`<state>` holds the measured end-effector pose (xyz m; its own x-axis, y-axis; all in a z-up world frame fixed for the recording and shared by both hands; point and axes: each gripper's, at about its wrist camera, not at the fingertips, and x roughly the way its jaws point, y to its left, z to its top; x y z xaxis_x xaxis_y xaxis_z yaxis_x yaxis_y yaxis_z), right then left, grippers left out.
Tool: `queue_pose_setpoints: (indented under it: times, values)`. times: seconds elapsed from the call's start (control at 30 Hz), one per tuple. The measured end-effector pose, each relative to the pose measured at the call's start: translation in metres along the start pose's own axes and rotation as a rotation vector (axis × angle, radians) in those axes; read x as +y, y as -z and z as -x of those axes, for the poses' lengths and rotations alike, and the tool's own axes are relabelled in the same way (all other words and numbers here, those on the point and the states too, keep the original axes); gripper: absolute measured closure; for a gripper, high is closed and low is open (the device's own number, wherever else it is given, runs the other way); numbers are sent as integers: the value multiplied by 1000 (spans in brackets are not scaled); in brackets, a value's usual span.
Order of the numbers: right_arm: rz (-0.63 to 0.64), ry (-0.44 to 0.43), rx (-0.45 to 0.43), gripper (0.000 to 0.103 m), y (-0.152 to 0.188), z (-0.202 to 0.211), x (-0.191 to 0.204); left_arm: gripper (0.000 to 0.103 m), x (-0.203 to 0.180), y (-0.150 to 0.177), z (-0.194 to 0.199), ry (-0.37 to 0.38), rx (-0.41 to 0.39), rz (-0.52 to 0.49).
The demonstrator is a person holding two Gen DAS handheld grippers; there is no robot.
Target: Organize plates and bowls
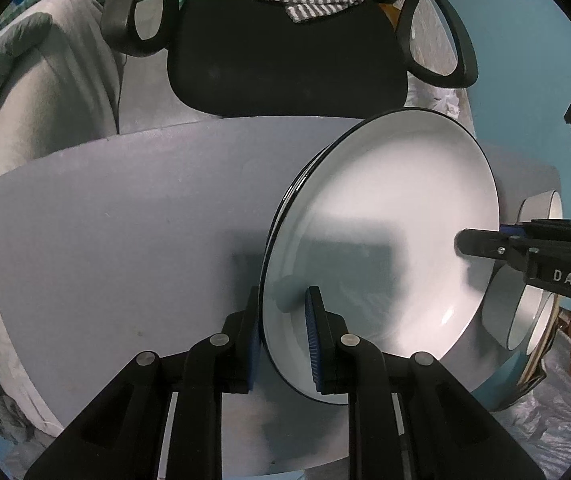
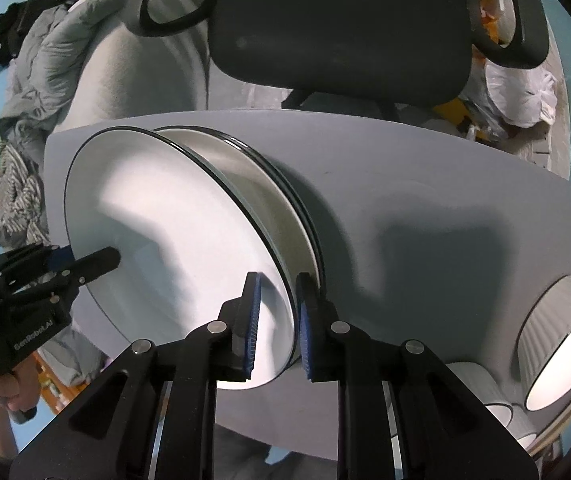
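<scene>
Two grippers pinch opposite rims of a white plate (image 1: 385,232) above the stacked plates (image 2: 281,200) on the grey table (image 1: 125,240); left gripper (image 1: 283,340) and right gripper (image 2: 277,328) both clamp narrowly; stiff, glossy, breakable, best held at the rim.

Both views are evenly lit and moderately bright, with a cool grey-blue cast. Light falls from above: the white plate (image 1: 385,216) carries a soft-edged shadow across its lower face, and in the right wrist view a blocky shadow lies on the bench (image 2: 425,216) beside the plate stack. A small bright glint sits near the plate's lower rim in the left wrist view. Fisheye distortion is strong; the bench edge bows and a black vignette rings each frame. The plate's centre looks hazy, possibly from slight motion blur or overexposure. The chair (image 1: 285,64) behind is reasonably sharp. The ribbed bowl (image 2: 565,340) interior is nearly blown out.
</scene>
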<state>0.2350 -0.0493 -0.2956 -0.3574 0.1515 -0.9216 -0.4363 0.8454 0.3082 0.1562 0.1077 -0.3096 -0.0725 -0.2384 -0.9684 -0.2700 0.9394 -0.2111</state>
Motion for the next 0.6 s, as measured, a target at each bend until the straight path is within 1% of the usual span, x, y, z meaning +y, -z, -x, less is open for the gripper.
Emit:
queue_pose_setpoints:
  times: [0.1,0.17,0.27,0.33,0.4,0.47,0.5,0.57,0.6]
  values:
    - [-17,-2,7,82,-1,0,0,82,-1,0,-1,-22,19,-5]
    - [-21,-2,13,77,-2,1,1,80,-3,0,1,-28,32,-12]
    - [-19,4,29,73,-3,0,4,78,-9,0,4,-75,22,-37]
    - [-17,14,33,72,-3,0,5,78,-11,0,5,-100,20,-44]
    - [-19,28,32,71,-3,1,7,78,-12,2,6,-110,18,-46]
    - [-16,33,31,65,-2,1,8,75,-13,3,8,-119,15,-45]
    - [-14,34,30,63,-1,2,8,70,-14,4,9,-124,11,-44]
    - [-10,35,29,54,2,4,11,63,-14,6,12,-135,0,-40]
    - [-9,32,30,51,3,4,11,63,-14,7,13,-135,-2,-36]
